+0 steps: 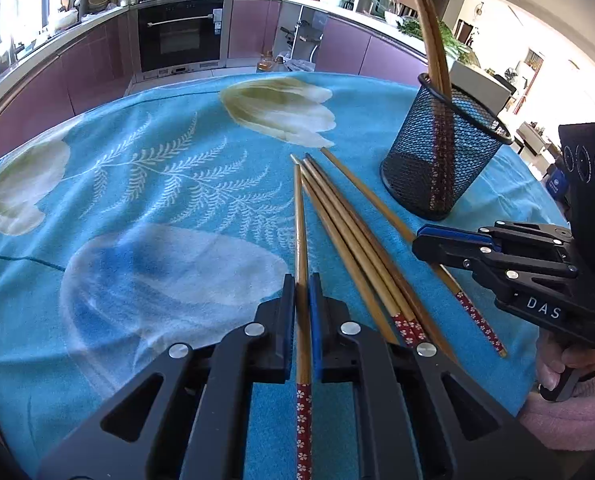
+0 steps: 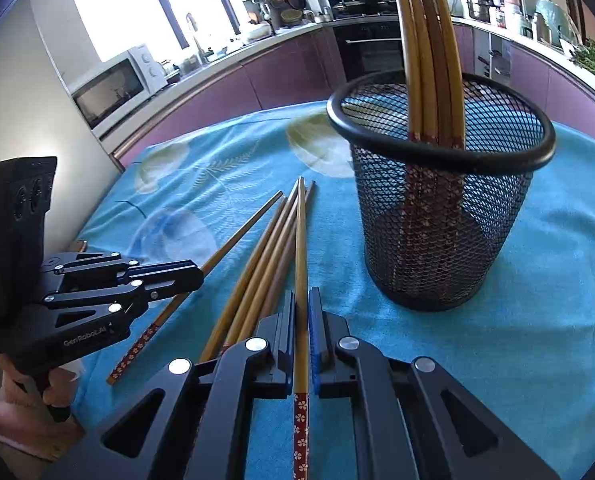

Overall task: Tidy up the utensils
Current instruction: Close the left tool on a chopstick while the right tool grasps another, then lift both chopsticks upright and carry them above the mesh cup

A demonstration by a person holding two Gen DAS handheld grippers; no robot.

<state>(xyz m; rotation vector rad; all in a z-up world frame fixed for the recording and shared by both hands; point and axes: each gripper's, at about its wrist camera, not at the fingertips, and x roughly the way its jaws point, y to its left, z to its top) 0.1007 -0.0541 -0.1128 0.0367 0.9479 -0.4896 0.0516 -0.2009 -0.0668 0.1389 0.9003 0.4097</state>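
Note:
Several bamboo chopsticks with red flowered ends lie on the blue cloth. My left gripper (image 1: 302, 284) is shut on the leftmost chopstick (image 1: 299, 220), near its patterned end. My right gripper (image 2: 301, 296) is shut on another chopstick (image 2: 300, 232), the rightmost one, seen from the left wrist as chopstick (image 1: 361, 187). Between them lies a loose bundle (image 1: 349, 236), also in the right wrist view as bundle (image 2: 265, 248). A black mesh cup (image 2: 437, 220) stands upright just beyond, with several chopsticks (image 2: 425, 60) leaning in it. Each wrist view shows the other gripper: right gripper (image 1: 417, 238), left gripper (image 2: 197, 274).
The blue flowered tablecloth (image 1: 157, 184) covers a round table whose edge curves close behind the cup (image 1: 445, 152). Purple kitchen cabinets, an oven (image 1: 181, 36) and a microwave (image 2: 113, 88) stand beyond. A hand in a pink sleeve (image 1: 569, 408) holds the right gripper's handle.

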